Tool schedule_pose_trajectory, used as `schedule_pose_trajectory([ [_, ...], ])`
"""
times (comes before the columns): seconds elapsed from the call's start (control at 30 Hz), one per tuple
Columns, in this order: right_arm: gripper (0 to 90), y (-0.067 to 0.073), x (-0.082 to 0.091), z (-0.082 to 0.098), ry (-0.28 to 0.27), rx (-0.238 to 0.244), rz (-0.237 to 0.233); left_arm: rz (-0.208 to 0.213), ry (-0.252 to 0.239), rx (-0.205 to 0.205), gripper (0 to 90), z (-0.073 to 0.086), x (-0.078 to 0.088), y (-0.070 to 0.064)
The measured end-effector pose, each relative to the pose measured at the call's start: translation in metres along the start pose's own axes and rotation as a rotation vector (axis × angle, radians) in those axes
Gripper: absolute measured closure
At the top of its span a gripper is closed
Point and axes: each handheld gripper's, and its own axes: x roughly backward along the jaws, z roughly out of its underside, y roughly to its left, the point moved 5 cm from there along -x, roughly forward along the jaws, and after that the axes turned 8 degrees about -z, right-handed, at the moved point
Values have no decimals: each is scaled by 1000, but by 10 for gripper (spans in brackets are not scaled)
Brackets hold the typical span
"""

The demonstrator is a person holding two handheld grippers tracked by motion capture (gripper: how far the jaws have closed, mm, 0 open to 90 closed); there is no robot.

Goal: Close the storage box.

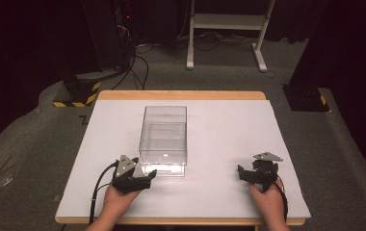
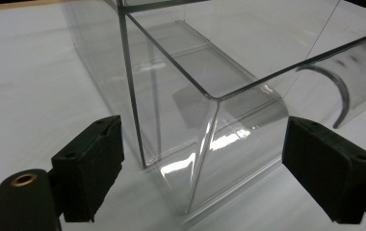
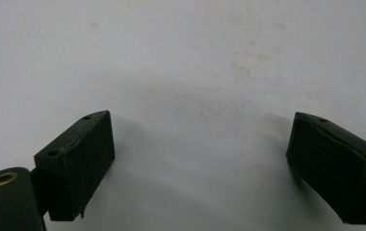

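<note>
A clear plastic box (image 1: 164, 139) with no lid stands upright near the middle of the white table cover (image 1: 219, 130). My left gripper (image 1: 145, 174) sits at the box's near left corner, held by a hand. In the left gripper view that corner of the box (image 2: 205, 125) rises between the two wide-apart jaws, and the pads (image 2: 90, 166) touch nothing. My right gripper (image 1: 246, 174) rests low over the cover at the near right, well apart from the box. Its jaws are spread with bare white cover (image 3: 195, 96) between them.
The wooden table edge (image 1: 181, 95) shows at the far side. Beyond it on the grey carpet are a white frame stand (image 1: 227, 29), cables (image 1: 140, 62) and a yellow-black striped base (image 1: 77, 94). A dark post base (image 1: 306, 96) stands at the far right.
</note>
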Motion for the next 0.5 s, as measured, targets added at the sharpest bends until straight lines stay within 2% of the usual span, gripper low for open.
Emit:
schedule_pose_trajectory([
  [0.23,94,0,0,0,0,1,0,-22,1,2,154,-7,-12,7],
  [0.33,94,0,0,0,0,2,0,-25,5,27,157,-10,-17,10],
  [0.5,94,0,0,0,0,1,0,-35,12,31,151,-14,-23,14],
])
